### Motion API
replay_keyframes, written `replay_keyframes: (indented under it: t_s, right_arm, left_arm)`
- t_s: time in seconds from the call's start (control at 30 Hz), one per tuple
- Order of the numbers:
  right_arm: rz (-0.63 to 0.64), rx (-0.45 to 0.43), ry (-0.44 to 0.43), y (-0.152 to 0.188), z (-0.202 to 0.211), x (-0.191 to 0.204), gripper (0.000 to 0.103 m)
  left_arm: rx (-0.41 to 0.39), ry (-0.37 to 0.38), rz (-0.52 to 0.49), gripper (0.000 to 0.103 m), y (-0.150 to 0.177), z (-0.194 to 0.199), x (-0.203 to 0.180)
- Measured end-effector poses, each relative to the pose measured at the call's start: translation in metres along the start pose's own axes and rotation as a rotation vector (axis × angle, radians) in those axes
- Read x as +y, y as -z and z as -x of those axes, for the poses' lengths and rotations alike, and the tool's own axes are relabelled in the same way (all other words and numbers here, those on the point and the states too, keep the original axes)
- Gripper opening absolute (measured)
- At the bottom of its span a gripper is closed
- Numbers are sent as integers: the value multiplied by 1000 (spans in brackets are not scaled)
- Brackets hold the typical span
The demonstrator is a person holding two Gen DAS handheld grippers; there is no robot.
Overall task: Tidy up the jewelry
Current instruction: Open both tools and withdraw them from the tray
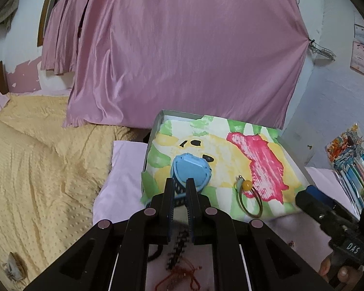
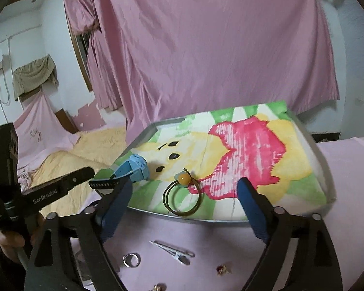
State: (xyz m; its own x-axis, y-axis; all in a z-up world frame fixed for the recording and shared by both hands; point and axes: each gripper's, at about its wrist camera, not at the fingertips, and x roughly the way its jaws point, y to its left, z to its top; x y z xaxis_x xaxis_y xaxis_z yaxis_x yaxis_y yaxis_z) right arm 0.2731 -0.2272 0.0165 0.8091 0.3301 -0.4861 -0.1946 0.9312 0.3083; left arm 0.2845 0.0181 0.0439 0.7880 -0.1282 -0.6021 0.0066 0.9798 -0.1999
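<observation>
A shallow grey tray (image 2: 155, 126) lined with a green, yellow and pink printed cloth (image 1: 262, 155) lies on the pink table cover. My left gripper (image 1: 180, 181) is shut on the dark strap of a blue watch (image 1: 191, 169) and holds it over the tray's near left corner; the watch also shows in the right wrist view (image 2: 136, 167). A brass bangle with a yellow bead (image 2: 183, 198) lies on the cloth at the tray's front; it shows in the left wrist view too (image 1: 251, 200). My right gripper (image 2: 184, 194) is open, its fingers either side of the bangle, just short of the tray.
On the pink cover in front of the tray lie a silver hair clip (image 2: 174, 252), a silver ring (image 2: 132, 259), a small red earring (image 2: 222, 269), a dark beaded chain (image 1: 178, 247) and a red cord (image 1: 179, 276). A yellow bedspread (image 1: 36, 169) lies left; a pink curtain (image 1: 182, 48) hangs behind.
</observation>
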Motion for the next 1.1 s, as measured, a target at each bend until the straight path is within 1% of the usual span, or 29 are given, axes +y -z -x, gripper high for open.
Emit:
replay_keyframes:
  t_s: [0.13, 0.23, 0.27, 0.3, 0.37, 0.4, 0.43, 0.47, 0.5, 0.53, 0.6, 0.67, 0.73, 0.77, 0.83, 0.9, 0.97, 1.1]
  right_arm:
    - [-6, -43, 1, 7, 17, -1, 87]
    - [-3, -71, 14, 14, 29, 0, 92]
    - [-3, -78, 15, 15, 33, 0, 92]
    - [-1, -84, 17, 17, 37, 0, 92]
    - [1, -95, 25, 21, 44, 0, 92]
    - [2, -99, 27, 23, 47, 1, 92]
    - [4, -102, 29, 25, 51, 1, 92]
    - [7, -104, 31, 27, 54, 2, 92]
    - [10, -108, 34, 28, 57, 2, 92]
    - [13, -115, 39, 30, 61, 2, 92]
    - [19, -131, 45, 34, 69, 3, 92]
    - [30, -149, 50, 39, 77, 5, 92]
    - [48, -171, 64, 45, 88, 7, 92]
    - [55, -180, 68, 47, 92, 9, 93]
    - [70, -202, 77, 53, 102, 12, 97]
    - [82, -221, 79, 58, 112, 14, 98]
    - [94, -236, 84, 64, 120, 16, 98]
    - [112, -256, 90, 74, 131, 19, 98]
  left_arm:
    - [-22, 4, -14, 9, 9, 14, -2]
    - [-39, 22, -12, 9, 16, 23, -3]
    - [-44, 26, -12, 10, 19, 26, -2]
    - [-50, 29, -13, 14, 22, 29, -3]
    - [-62, 38, -9, 32, 27, 35, -3]
    - [-74, 43, -1, 51, 29, 38, -2]
    - [-97, 45, 9, 76, 32, 43, -1]
    - [-132, 46, 17, 80, 36, 49, 0]
    - [-162, 52, 20, 80, 39, 54, 1]
    - [-170, 61, 13, 80, 40, 57, 1]
    - [-168, 54, 8, 80, 43, 62, 0]
    - [-191, 54, -1, 82, 49, 70, 0]
    - [-213, 49, -14, 90, 55, 78, -2]
    - [-229, 43, -21, 91, 58, 83, -2]
    - [-262, 37, -34, 97, 65, 93, -3]
    - [-283, 30, -44, 101, 71, 100, -4]
    - [-304, 19, -56, 102, 78, 107, -5]
    - [-310, 8, -66, 102, 90, 112, -4]
